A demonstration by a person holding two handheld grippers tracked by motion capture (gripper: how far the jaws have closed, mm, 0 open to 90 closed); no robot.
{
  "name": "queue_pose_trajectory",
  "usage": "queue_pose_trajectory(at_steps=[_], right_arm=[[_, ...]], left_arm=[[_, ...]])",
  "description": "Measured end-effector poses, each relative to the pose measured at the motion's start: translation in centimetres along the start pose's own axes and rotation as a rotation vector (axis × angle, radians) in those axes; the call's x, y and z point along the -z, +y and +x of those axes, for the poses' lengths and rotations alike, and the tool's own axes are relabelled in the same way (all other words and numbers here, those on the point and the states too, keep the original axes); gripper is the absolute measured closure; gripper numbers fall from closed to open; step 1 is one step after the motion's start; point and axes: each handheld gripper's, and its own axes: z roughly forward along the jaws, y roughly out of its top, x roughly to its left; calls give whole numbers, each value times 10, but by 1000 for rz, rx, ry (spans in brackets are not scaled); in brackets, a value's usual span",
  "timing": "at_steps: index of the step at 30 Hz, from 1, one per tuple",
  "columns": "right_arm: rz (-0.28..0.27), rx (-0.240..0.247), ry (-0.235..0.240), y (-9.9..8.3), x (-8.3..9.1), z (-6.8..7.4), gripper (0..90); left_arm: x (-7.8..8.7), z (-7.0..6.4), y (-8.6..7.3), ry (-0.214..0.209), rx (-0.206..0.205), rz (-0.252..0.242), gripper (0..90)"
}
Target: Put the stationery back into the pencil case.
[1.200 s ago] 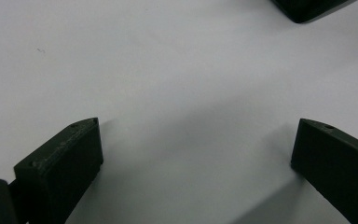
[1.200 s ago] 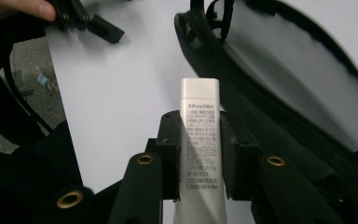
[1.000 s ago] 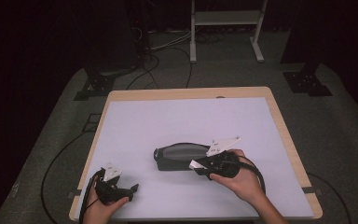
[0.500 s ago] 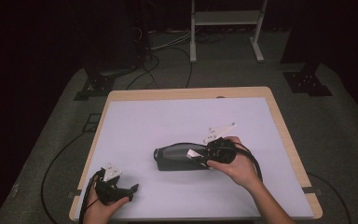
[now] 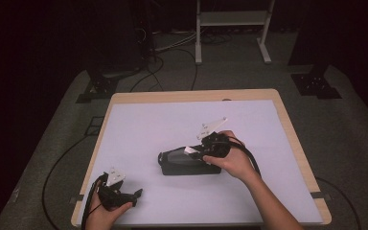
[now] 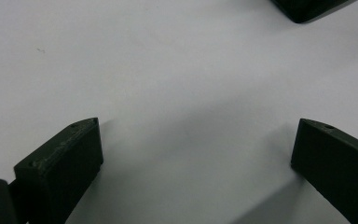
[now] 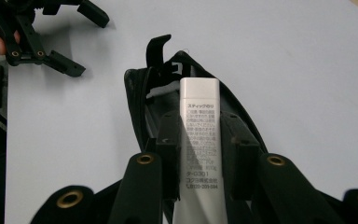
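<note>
A black zip pouch [image 5: 179, 164] lies on the white table mat, its opening [image 7: 137, 107] gaping toward the left gripper. My right gripper [image 5: 195, 152] hovers over the pouch's right half, shut on a white glue stick [image 7: 199, 121] printed with Japanese text. The stick's tip [image 5: 190, 150] points into the pouch mouth. My left gripper [image 5: 135, 195] rests at the table's front left, open, with bare mat between its jaws [image 6: 196, 135]. A corner of the pouch [image 6: 307, 7] shows at the top of the left gripper view. The left gripper [image 7: 86, 39] also appears far off in the right gripper view.
The wooden table edge [image 5: 196, 95] frames the white mat [image 5: 172, 120]. Cables trail from both grippers over the front edge. Beyond the table stand a white metal frame [image 5: 232, 19] and dark stands on grey floor.
My right gripper has moved away from the front edge and slightly left, carrying the white stick over the pouch. The left gripper has stayed put.
</note>
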Motion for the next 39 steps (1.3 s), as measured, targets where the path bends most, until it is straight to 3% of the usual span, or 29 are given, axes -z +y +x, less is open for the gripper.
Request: queue_pose_trajectory(at_steps=[16, 27, 34, 39], right_arm=[[37, 69, 40, 11, -29, -4, 703], [85, 73, 43, 9, -40, -4, 691], [71, 75, 36, 10, -37, -3, 667], [47, 63, 27, 8, -26, -7, 644]], left_arm=[[0, 0, 0, 0, -1, 0, 12], [0, 0, 0, 0, -4, 0, 12], [0, 0, 0, 0, 0, 0, 12], [0, 0, 0, 0, -1, 1, 12]])
